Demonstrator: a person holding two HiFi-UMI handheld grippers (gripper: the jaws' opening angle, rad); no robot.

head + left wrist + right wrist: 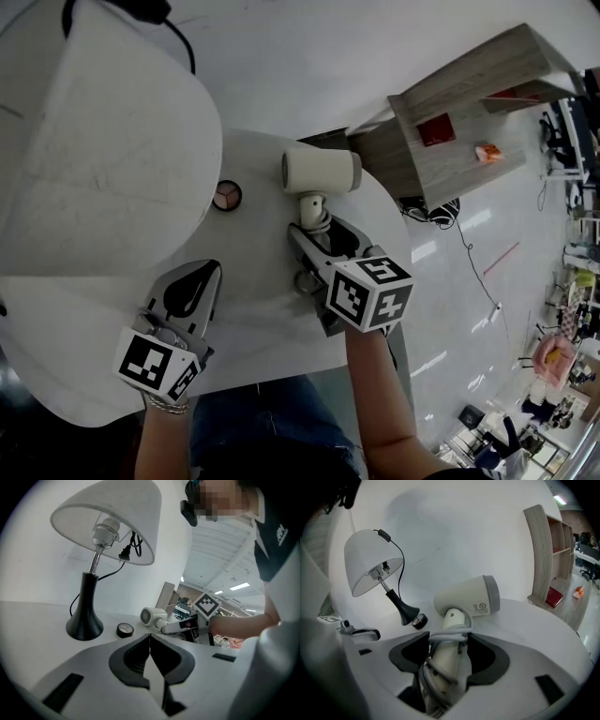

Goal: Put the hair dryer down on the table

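The right gripper (449, 644) has its fingers (490, 660) clamped on the handle of the hair dryer (468, 599), around which a grey cord (449, 635) is wound. In the head view the dryer's cream barrel sits at the centre of the frame, just beyond the fingertips. It lies crosswise over the white bench (253, 291), with the handle pointing back into the gripper. Whether it touches the bench cannot be told. The left gripper (150, 644) is at the lower left of the head view, its fingers together with nothing between them. A lamp (103, 141) fills the upper left, and a small round case (226, 196) lies between lamp and dryer. A wooden shelf (469, 112) stands at the upper right.
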